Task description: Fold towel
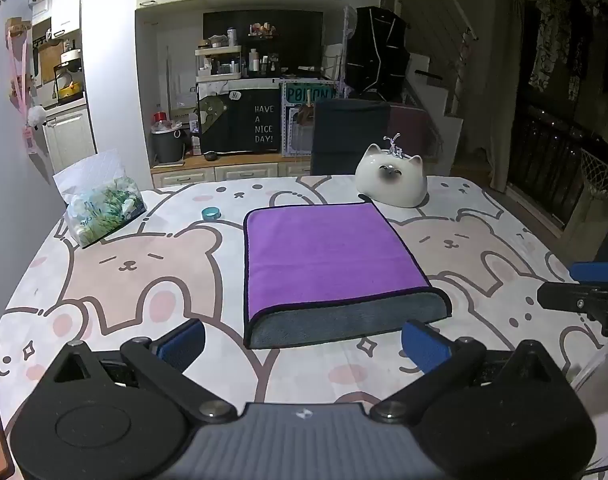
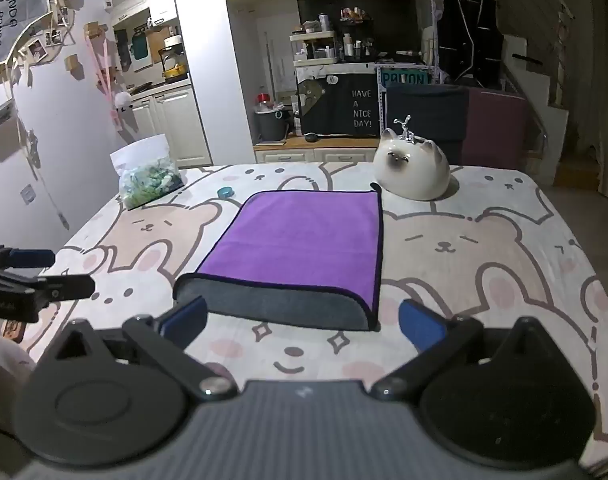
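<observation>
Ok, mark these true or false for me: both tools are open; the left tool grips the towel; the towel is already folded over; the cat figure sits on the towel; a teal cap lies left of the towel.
1. Both tools, left tool and right tool, are open: true.
2. The left tool grips the towel: false, it holds nothing.
3. The towel is folded over: true, the rounded fold faces the tools.
4. The cat figure sits on the towel: false, it stands behind the far right corner.
5. A teal cap lies left of the towel: true.

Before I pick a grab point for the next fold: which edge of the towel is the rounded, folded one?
The near edge, facing both claws: the grey underside rolls over there. The far edge, by the cat ornament, lies flat.
</observation>
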